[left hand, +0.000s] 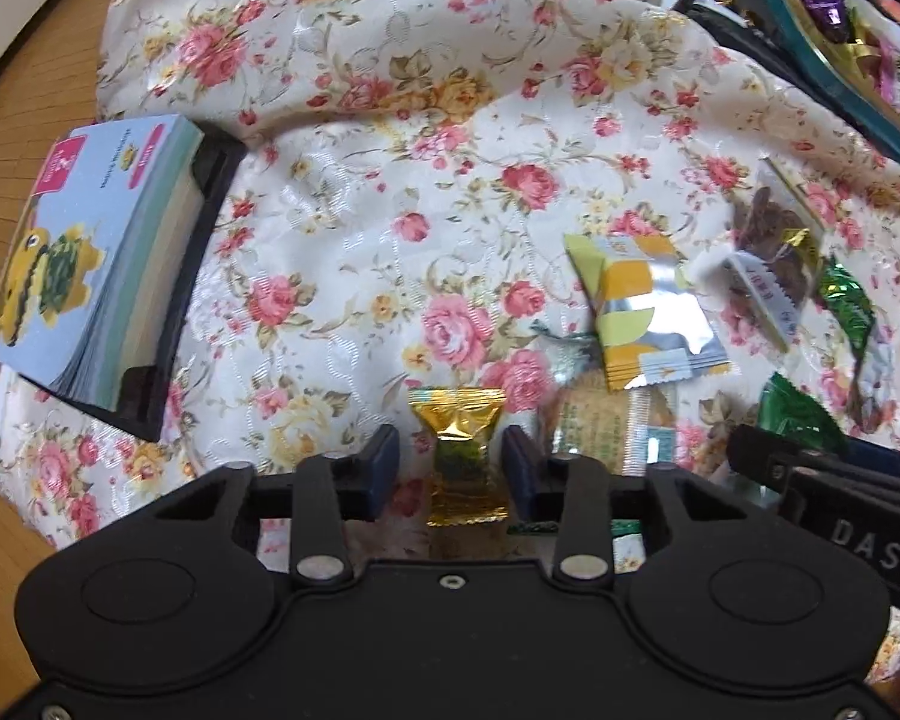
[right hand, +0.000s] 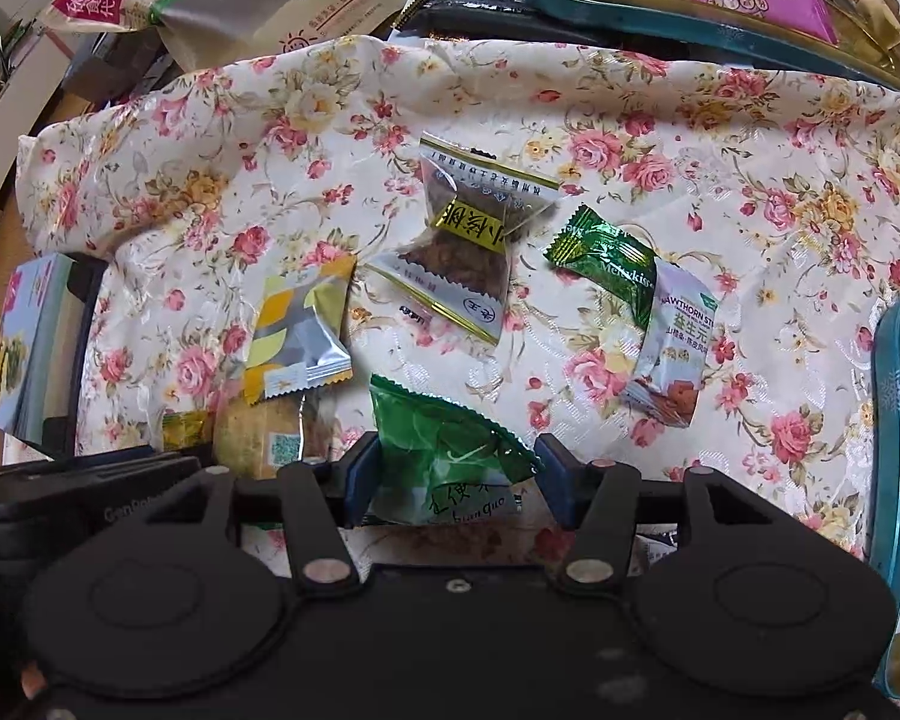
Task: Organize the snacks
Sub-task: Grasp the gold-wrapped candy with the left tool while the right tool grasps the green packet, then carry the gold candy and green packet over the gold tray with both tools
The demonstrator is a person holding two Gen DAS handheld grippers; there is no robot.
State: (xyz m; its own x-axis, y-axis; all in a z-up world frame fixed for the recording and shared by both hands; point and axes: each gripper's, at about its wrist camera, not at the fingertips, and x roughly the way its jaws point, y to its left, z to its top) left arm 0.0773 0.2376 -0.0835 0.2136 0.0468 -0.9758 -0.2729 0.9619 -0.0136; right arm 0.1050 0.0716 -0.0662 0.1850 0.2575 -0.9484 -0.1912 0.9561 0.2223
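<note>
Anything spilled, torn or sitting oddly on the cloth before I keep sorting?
Nothing looks spilled or torn. The oddities: the yellow-and-silver packet lies partly on top of a beige biscuit pack, and the floral cloth is rumpled along its far edge. The other wrappers lie flat and loosely scattered.

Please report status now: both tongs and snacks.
Left tongs open around gold foil-wrapped candy. Right tongs open around green plastic snack packet. Nothing blocking.

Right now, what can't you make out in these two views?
- Left view: whether the left gripper pinches the gold candy; gaps show beside the wrapper, and the gripper body hides its near end.
- Right view: the green packet has its near end under the right gripper, print partly cut off.
- Right view: the biscuit is half hidden by the yellow sachet.
</note>
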